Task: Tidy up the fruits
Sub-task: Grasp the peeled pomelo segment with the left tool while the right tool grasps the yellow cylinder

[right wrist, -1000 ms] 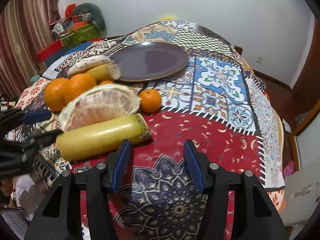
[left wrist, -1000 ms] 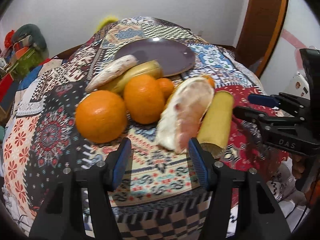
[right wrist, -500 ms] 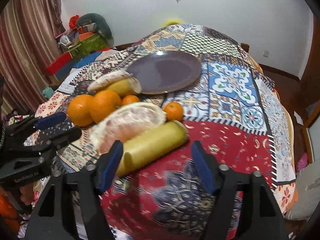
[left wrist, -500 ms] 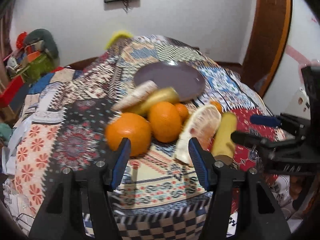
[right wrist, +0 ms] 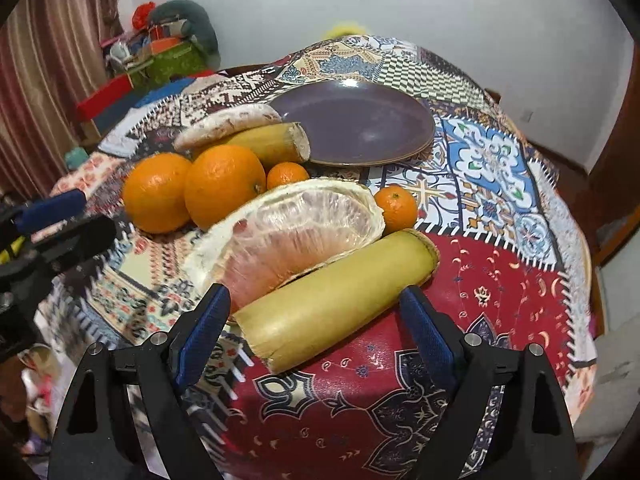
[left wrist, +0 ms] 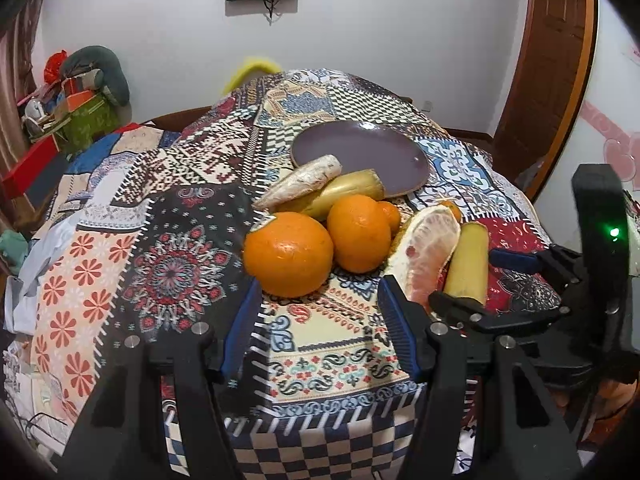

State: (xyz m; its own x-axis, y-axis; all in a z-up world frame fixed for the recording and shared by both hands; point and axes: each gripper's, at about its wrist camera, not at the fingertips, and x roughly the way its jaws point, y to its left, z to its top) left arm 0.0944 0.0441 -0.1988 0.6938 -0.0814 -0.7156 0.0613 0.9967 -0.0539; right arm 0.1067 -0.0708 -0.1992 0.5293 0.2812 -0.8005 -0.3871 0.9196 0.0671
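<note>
While the left gripper (left wrist: 316, 320) hangs half open and empty, short of the large orange (left wrist: 288, 254), the right gripper (right wrist: 316, 332) is the nearer to work: its jaws are opening, nothing pinched, around the near end of the yellow cane piece (right wrist: 340, 292), whose long axis runs from that end up and rightward toward the purple plate (right wrist: 400, 148)

a patchwork-print cloth (right wrist: 500, 168) covers the tabletop. the purple plate (right wrist: 360, 120) at 12 o'clock looks glazed and glossy. oranges (right wrist: 224, 188) have shiny, dimpled peel; the peeled pomelo segment (right wrist: 296, 232) shows a papery membrane. the tongs (right wrist: 316, 332) are matt black plastic with ribbed blue pads (right wrist: 204, 332).
</note>
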